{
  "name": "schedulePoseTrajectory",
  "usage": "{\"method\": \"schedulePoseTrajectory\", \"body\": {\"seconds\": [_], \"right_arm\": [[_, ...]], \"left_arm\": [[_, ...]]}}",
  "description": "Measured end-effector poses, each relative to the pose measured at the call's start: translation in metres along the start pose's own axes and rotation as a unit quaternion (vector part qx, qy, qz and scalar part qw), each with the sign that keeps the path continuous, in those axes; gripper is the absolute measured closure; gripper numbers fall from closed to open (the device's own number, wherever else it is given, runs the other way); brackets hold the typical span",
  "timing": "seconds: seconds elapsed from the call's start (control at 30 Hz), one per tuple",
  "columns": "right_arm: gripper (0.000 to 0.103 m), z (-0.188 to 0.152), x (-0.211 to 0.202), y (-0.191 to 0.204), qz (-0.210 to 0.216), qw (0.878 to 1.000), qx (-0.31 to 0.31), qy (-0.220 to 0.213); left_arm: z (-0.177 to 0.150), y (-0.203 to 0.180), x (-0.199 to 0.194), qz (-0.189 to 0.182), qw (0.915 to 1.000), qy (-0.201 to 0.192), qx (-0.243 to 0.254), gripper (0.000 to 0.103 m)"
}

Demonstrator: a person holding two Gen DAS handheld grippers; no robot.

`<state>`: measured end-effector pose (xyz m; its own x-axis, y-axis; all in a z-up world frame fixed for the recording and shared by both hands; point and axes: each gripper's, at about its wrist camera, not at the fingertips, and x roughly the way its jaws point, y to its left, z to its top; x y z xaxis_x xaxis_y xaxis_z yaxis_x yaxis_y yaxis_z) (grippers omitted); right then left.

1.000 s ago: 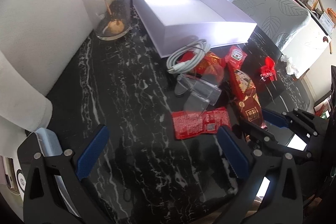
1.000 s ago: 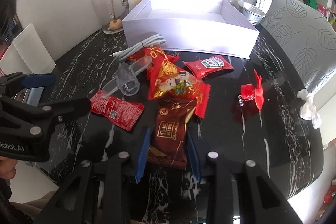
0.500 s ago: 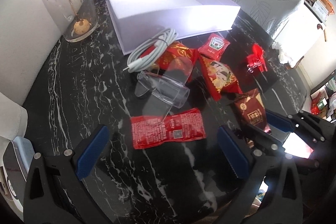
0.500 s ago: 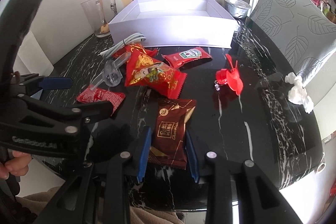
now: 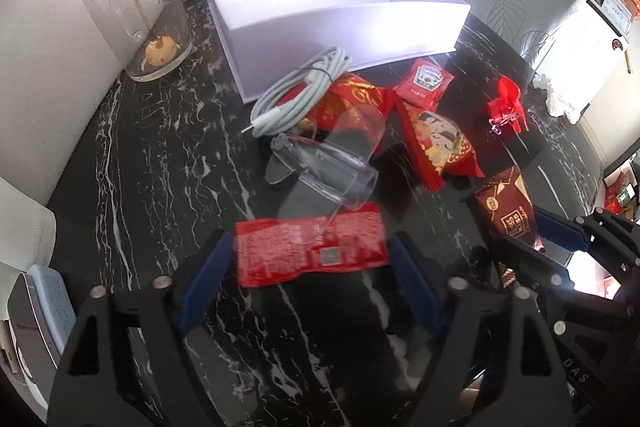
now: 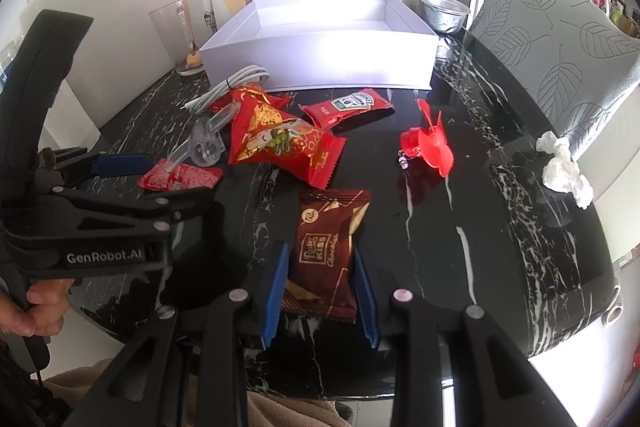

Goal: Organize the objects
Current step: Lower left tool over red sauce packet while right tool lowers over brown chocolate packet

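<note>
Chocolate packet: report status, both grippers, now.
Right gripper shut on chocolate packet. Left gripper open, straddling red sachet. White box open ahead; snack bag between.

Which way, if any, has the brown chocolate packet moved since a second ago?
Yes. The brown chocolate packet, held in the right claw, has slid toward the near table edge, away from the white box.

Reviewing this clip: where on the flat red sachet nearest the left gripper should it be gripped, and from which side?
Grip the flat red sachet across its length, at the two short sealed ends, coming in low from the near table edge. It lies flat and crosswise between the left gripper's open fingers, so they already bracket those ends. The clear scoop touches or overlaps its far edge, so avoid that side.
</note>
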<state>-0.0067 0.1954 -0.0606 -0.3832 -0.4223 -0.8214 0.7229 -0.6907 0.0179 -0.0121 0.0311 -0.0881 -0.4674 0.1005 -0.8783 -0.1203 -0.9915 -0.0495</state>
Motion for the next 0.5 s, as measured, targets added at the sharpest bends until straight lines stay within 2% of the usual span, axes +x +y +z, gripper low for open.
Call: {"method": "schedulePoseTrajectory", "body": {"seconds": [0.17,0.3,0.5], "right_arm": [[0.070,0.000,0.000,0.000,-0.001,1.000,0.006,0.000],[0.070,-0.001,-0.001,0.002,0.000,1.000,0.009,0.000],[0.073,-0.004,-0.005,0.002,0.000,1.000,0.011,-0.006]], "left_arm": [[0.000,0.009,-0.006,-0.048,0.9986,-0.001,-0.020,0.032],[-0.004,0.011,-0.012,-0.063,0.9978,-0.006,-0.022,0.040],[-0.009,0.014,-0.017,-0.071,0.9970,-0.002,-0.030,0.041]]}}
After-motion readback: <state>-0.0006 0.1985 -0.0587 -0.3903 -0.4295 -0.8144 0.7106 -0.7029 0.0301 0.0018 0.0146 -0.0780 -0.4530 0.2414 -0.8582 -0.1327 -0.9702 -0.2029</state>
